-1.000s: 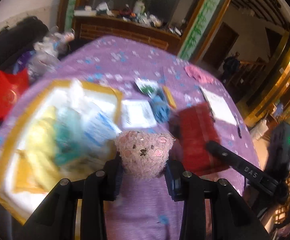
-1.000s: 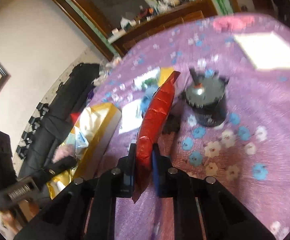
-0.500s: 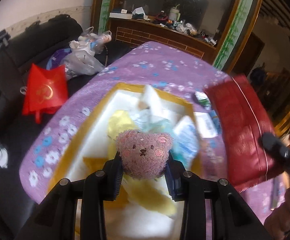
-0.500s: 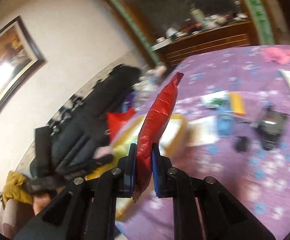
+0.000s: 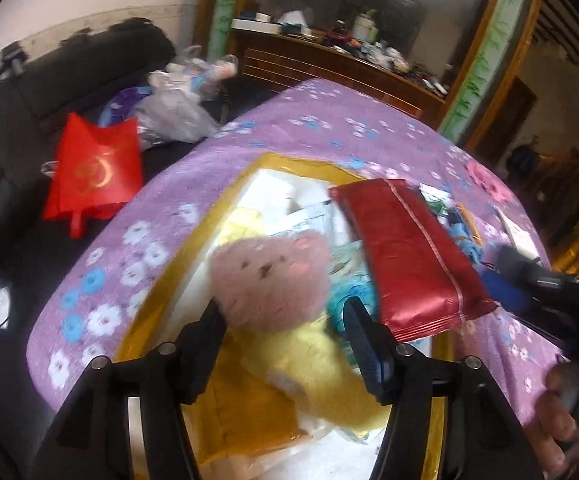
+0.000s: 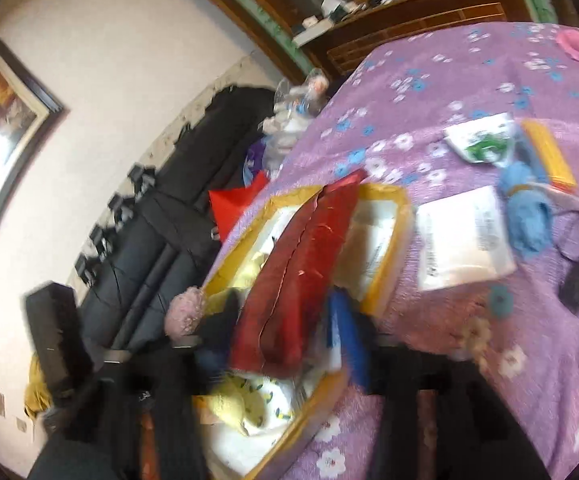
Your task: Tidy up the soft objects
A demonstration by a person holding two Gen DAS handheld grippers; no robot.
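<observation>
Over the yellow box [image 5: 297,162] on the counter [image 5: 321,128], both grippers' fingers are opening: the left gripper [image 5: 285,316] frees the pink bear [image 5: 269,272]; the right gripper [image 6: 285,340] frees the red packet [image 6: 301,264].

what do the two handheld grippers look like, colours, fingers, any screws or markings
The left gripper has two black angular plastic fingers with silver screw heads on top and dark blue pads on the inner faces. The right gripper is badly blurred in its own view: black fingers and a bright blue pad show. From the left wrist view, it is black with small white lettering, too small to read.
</observation>
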